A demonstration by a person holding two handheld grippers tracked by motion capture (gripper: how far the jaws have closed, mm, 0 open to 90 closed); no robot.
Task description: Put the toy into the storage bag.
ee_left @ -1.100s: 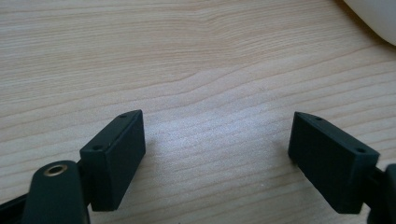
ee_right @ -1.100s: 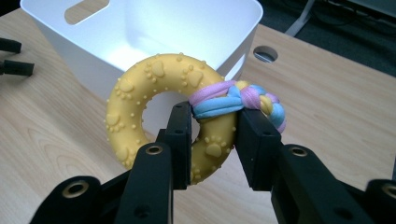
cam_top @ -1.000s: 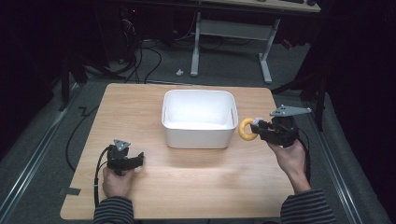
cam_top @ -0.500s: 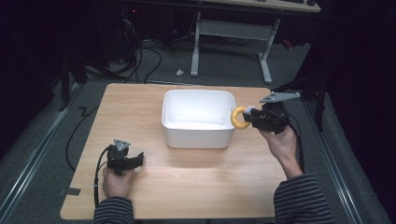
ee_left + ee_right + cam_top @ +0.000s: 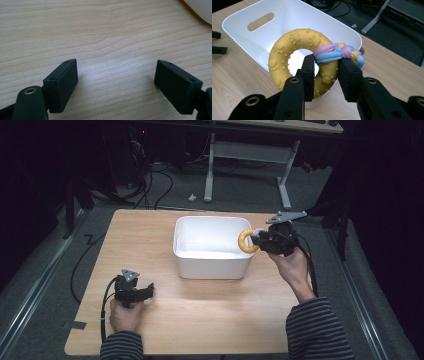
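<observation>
At the left of the table (image 5: 200,320), our left gripper (image 5: 145,292) rests low on the wood near the front edge, held by the left hand (image 5: 125,314). In the left gripper view its two black jaws stand wide apart with only bare wood grain between them, so it is open and holds nothing. A corner of the white bin (image 5: 200,10) shows at the top right of that view.

In the middle stands the white bin (image 5: 186,240), a plain tub with a handle slot (image 5: 260,21) in its far wall. As far as we can see, it is empty inside.

At the right, our right gripper (image 5: 257,240) is lifted over the right rim of the bin. Its jaws are closed on the yellow ring toy (image 5: 287,50), a knobby ring with paw prints; they clamp it close to where a braided pastel rope (image 5: 342,53) is tied. The ring hangs partly over the bin's opening.

We judge that the step in hand is carrying the toy into the bin. The next move calls for bringing the ring a little further inward, past the rim, lowering it, and only then opening the jaws, so that it does not catch on the wall.
</observation>
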